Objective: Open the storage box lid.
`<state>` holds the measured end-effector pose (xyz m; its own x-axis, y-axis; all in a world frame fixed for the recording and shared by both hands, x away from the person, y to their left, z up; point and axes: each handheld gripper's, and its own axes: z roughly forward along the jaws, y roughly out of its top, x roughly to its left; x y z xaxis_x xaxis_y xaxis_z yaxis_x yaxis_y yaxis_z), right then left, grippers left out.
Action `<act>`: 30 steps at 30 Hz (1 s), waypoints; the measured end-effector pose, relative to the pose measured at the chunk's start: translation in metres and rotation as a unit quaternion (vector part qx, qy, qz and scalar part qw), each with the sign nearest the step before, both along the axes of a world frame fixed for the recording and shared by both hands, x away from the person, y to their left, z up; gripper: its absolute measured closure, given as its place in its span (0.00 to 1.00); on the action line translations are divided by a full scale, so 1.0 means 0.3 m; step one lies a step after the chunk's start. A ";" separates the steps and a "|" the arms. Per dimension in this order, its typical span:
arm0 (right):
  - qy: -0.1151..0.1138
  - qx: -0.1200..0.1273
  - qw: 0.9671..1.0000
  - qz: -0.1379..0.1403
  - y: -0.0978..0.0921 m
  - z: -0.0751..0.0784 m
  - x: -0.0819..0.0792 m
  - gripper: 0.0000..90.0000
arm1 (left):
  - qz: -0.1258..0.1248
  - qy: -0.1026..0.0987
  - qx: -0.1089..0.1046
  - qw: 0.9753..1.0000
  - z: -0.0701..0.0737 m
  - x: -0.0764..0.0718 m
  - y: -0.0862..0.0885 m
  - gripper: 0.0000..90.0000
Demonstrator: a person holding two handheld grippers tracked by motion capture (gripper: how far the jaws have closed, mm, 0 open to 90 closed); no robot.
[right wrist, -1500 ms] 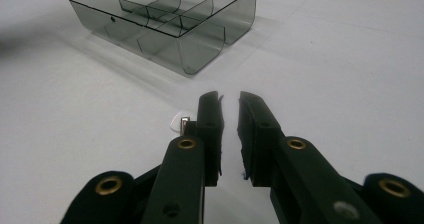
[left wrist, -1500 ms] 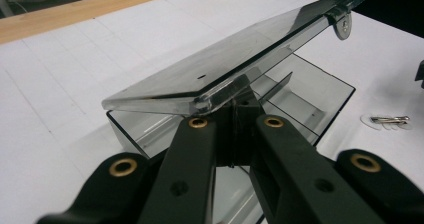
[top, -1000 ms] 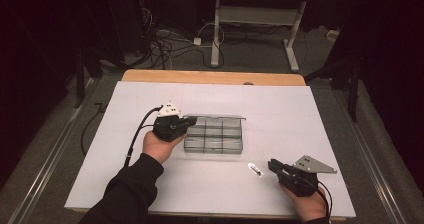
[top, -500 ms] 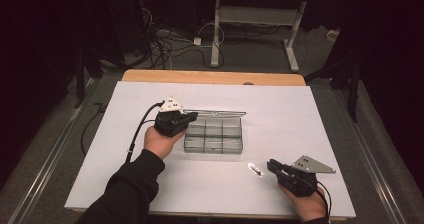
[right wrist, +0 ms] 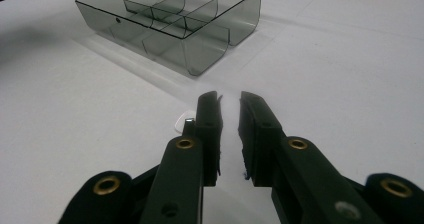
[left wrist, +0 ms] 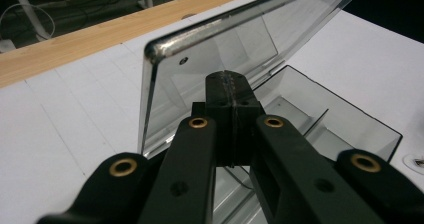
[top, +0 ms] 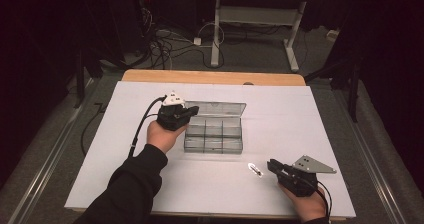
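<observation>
Organiser box (top: 214,136) first: it sits near the middle of the white worktop (top: 310,119), a clear smoky plastic tray split into small compartments, with its lid (top: 220,108) hinged along the far edge of the box and swung up and back. Your left hand-held gripper (top: 192,111) is at the box's left far corner, and in the left gripper view its jaws are pressed together, their tips against the inner face of the lid (left wrist: 210,49); whether they pinch anything there I cannot tell. Judging from that, the step in hand is pushing the lid fully open. Press low and close to the hinge, and follow the lid's arc, so the light box does not slide or tip away from you. Ease off once the lid rests by itself.

Your right hand-held gripper (top: 270,165) lies well to the near right of the box, jaws a little apart and holding nothing. Just beside its tips, on the box's side, is a small pale item (top: 255,169); in the right gripper view it peeks out at the left jaw (right wrist: 184,120), too small to identify. If that piece is bound for a compartment, square the jaws over it, come down until both tips touch the worktop, then close slowly; a flat thing can skate away under a fast pinch. The compartments (right wrist: 170,19) look empty.
</observation>
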<state>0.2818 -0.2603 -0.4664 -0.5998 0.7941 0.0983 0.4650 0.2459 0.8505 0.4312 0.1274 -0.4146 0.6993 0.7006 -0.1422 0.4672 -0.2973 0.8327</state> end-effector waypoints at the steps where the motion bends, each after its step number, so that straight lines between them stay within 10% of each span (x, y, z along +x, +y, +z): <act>1: -0.001 0.000 1.000 0.000 0.000 0.001 -0.001 0.90 | 0.001 0.001 0.001 1.000 0.000 0.005 -0.002 0.98; 19: -0.004 0.001 1.000 0.000 -0.007 0.004 -0.003 0.89 | 0.014 0.027 0.015 0.999 -0.052 0.092 -0.036 0.98; 30: -0.004 -0.002 1.000 0.002 -0.005 0.004 -0.002 0.89 | 0.013 0.029 0.017 0.999 -0.058 0.060 -0.007 0.98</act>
<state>0.2811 -0.2619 -0.4653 -0.6031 0.7925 0.0903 0.4569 0.2504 0.8536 0.4493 0.1254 -0.4320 0.6725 0.7231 -0.1574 0.5219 -0.3126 0.7937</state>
